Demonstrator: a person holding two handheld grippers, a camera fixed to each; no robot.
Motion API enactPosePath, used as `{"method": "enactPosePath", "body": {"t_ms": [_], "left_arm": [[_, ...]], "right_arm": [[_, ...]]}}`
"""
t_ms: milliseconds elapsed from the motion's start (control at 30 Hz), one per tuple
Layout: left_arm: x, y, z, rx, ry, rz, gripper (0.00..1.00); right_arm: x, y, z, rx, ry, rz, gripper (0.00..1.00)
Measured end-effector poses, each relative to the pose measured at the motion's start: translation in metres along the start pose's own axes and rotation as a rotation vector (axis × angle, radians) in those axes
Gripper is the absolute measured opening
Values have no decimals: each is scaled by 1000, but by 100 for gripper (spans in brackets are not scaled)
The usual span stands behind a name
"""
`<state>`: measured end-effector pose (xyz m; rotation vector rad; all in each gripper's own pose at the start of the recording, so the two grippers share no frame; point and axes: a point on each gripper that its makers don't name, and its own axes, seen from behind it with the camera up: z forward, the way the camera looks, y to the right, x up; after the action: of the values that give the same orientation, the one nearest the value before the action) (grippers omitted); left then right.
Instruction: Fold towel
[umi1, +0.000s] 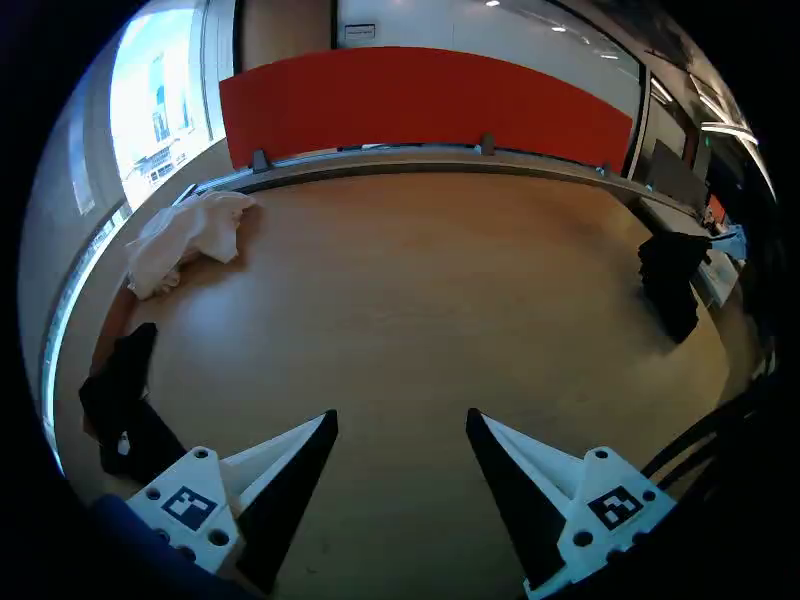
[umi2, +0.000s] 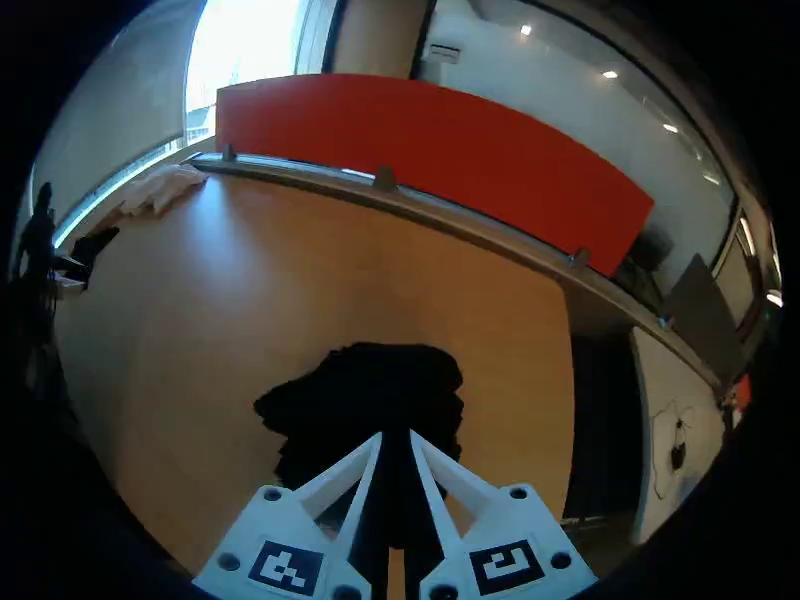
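Pinching the black towel (umi2: 360, 400) on the table (umi2: 200, 330), the right gripper (umi2: 396, 440) has its jaws pressed onto cloth, probably to pull it flat. The left gripper (umi1: 400, 425) hovers, jaws spread, seemingly ready for a corner.

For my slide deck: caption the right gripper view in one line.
Right gripper, nearly closed, over a crumpled black towel on a wooden table, red partition behind.

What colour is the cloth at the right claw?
The cloth is black; right gripper view.
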<state>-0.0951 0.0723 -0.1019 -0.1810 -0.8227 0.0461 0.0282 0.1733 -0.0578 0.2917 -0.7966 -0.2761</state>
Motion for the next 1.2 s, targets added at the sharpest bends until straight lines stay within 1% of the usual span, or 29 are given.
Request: {"method": "enactPosePath", "body": {"t_ms": [267,567,800,967,1200], "left_arm": [[0,0,-1,0,0,5,95],[-4,-2,-4,5,-1,7,96],[-7,-5,-7,11,-4,8,96],[-8,-6,-7,15,-6,8,96],[-8,-6,-8,19,-6,11,95]], "right_arm": [[-21,-3,-1,-12,-26,17,4],[-51,2,1,-30,-72,49,4],[-81,5,8,-39,-120,95,4],[-95,6,13,-39,-142,124,4],[-109,7,20,-42,-170,144,4]]}}
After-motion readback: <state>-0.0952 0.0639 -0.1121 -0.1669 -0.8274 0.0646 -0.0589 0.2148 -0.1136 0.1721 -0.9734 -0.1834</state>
